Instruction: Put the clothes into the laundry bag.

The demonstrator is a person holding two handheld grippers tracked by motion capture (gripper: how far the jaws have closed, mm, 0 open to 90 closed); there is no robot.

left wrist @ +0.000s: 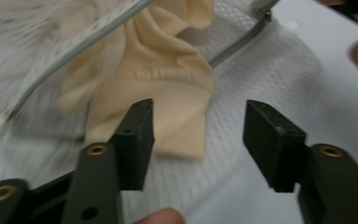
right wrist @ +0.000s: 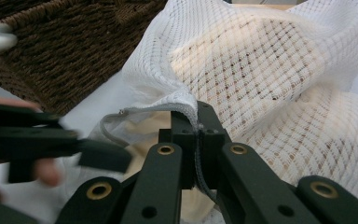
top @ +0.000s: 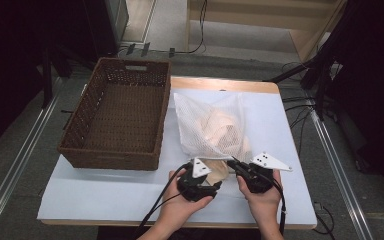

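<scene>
Left hand: at the bottom centre of the high view, the person's left hand [top: 185, 202] comes up from the lower edge and holds the left gripper [top: 206, 176].
Left gripper fingers: in the left gripper view its jaws stand wide apart with nothing between them; the cream garment [left wrist: 161, 93] lies just beyond the gap, spilling out of the bag's open mouth.
Right hand: lower centre-right of the high view, the right hand [top: 261, 200] holds the right gripper [top: 233, 165], beside the left one.
Right gripper fingers: in the right gripper view the jaws are pressed together on the zipper edge [right wrist: 186, 111] of the white mesh laundry bag [right wrist: 270, 88], lifting that edge.
Zipper: a grey zipper band [left wrist: 240, 39] runs across the upper part of the left gripper view, along the bag's open mouth.
Bag position: middle of the high view, the mesh bag [top: 212, 125] lies on the white table top [top: 105, 195], its near end at the two grippers, with cream cloth showing through the mesh.
Basket: upper left of centre in the high view, a brown wicker basket [top: 80, 135] stands just left of the bag; its weave fills the upper left of the right gripper view.
Far background: beyond the table, grey floor [top: 230, 47] with black cables.
</scene>
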